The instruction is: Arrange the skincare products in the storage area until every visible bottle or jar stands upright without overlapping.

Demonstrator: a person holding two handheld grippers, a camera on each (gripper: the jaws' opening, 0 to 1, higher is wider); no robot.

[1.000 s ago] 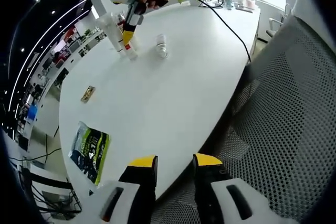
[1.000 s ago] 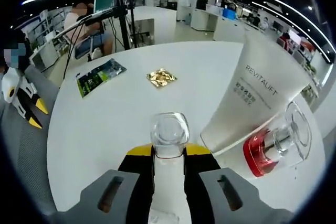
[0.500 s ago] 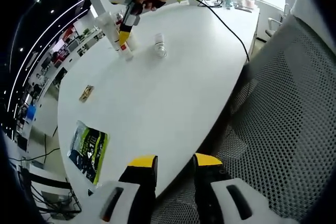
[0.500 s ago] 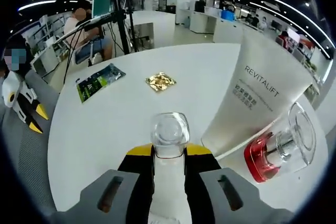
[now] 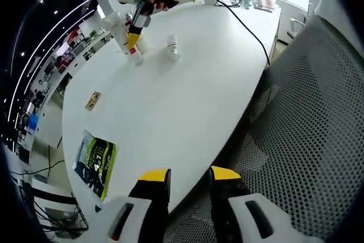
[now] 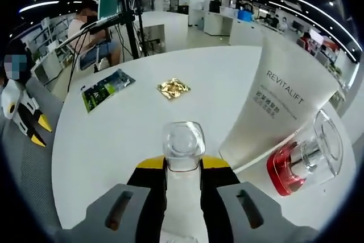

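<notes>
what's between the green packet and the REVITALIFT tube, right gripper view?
The gold foil sachet lies between the green packet and the REVITALIFT tube on the white table; otherwise bare tabletop.

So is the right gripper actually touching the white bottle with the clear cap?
Touching: in the right gripper view, the right gripper has both jaws pressed against the white bottle with the clear cap.

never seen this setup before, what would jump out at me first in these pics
In the right gripper view, a clear-capped bottle sits clamped between the right gripper jaws, beside a big white REVITALIFT tube and a red jar with a clear lid. In the left gripper view, the left gripper hangs open over the table edge by a mesh chair.
</notes>
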